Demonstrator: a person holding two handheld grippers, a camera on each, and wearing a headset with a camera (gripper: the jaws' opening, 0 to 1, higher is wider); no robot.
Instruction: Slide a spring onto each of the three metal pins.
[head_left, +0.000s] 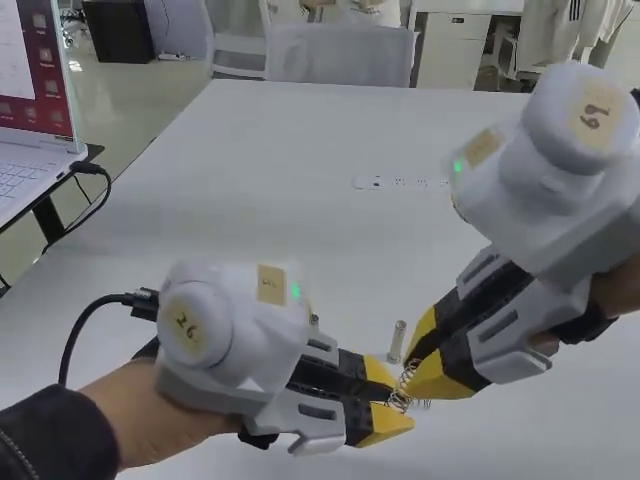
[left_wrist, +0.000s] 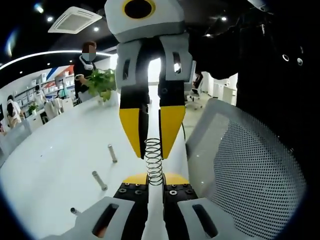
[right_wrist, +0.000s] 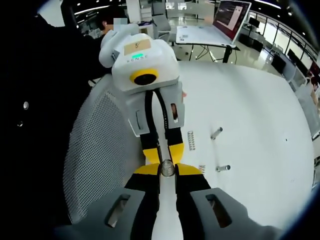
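Observation:
A small metal spring (head_left: 403, 385) spans the gap between both grippers' yellow tips, just above the white table (head_left: 300, 200). My left gripper (head_left: 390, 407) comes in from the lower left and is shut on one end of the spring (left_wrist: 154, 162). My right gripper (head_left: 425, 375) reaches down from the upper right and pinches the other end (right_wrist: 167, 168). One upright metal pin (head_left: 397, 340) stands just behind the tips. The left gripper view has three pins (left_wrist: 112, 152) (left_wrist: 99, 180) (left_wrist: 74, 211) in a row on the table. A loose spring (right_wrist: 191, 140) lies beside two pins (right_wrist: 216, 133) (right_wrist: 223, 168).
An open laptop (head_left: 30, 90) sits on a side stand at the far left, a black cable (head_left: 85, 330) trailing to the left gripper. A mesh chair back (left_wrist: 250, 165) stands at the near table edge. People and chairs are beyond the far side.

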